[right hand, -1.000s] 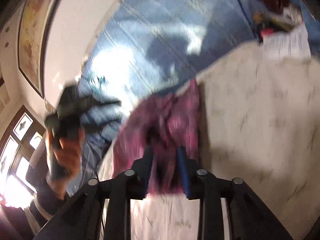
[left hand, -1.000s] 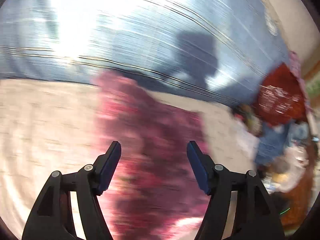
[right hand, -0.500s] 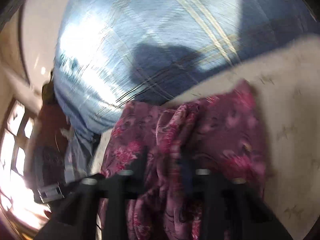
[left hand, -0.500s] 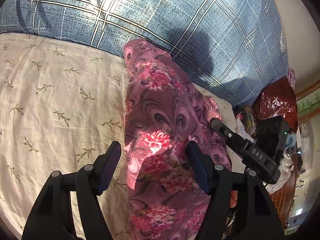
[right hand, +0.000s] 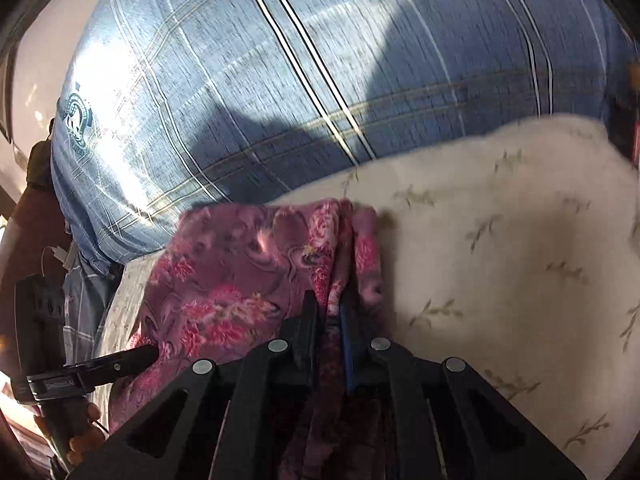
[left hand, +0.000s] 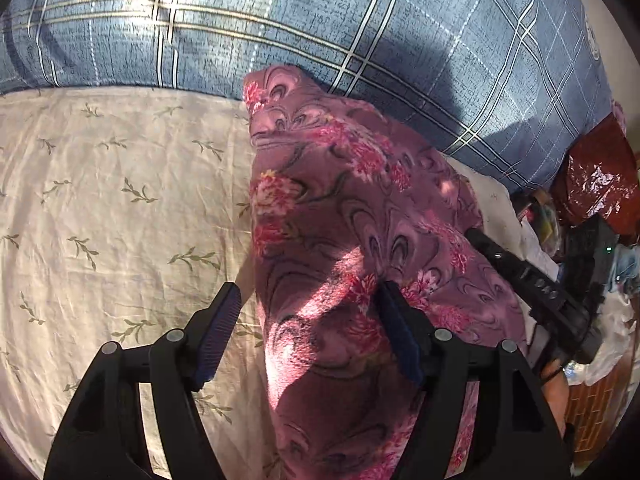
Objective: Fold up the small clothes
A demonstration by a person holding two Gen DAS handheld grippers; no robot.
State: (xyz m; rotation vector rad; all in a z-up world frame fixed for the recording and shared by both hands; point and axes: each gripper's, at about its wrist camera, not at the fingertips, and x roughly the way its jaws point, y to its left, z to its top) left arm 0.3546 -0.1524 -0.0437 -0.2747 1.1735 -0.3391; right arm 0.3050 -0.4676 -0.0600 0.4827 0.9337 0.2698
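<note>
On the bed, a purple floral garment (left hand: 360, 216) lay in a long, loosely gathered strip across the cream bedsheet (left hand: 100, 200) printed with small green sprigs, its far end resting against a blue plaid pillow (left hand: 320, 20). Sunlight fell in patches on the cloth and the pillow, with dark shadows between.

Left wrist view: the left tongs (left hand: 308, 320) pointed steeply down over the near part of the garment, their blue-padded jaws apart and opening. One jaw stood over bare sheet beside the garment's edge, the other over the fabric; the cloth edge lay between them, pressed by neither pad. At the right of this view the right tongs (left hand: 476, 236) reached into the far edge of the garment.

Right wrist view: the right tongs (right hand: 328, 312) were clamped together on a bunched fold of the garment (right hand: 240, 272), the fabric rising between the narrow jaws and draping over the frame. The left tongs (right hand: 148, 354) showed at the lower left, held by a hand (right hand: 80, 432), one finger tip touching the garment's near edge.

Beyond the bed's edge, in the left wrist view, sat a crinkled dark red plastic bag (left hand: 596, 176) among other clutter too small to tell apart.
</note>
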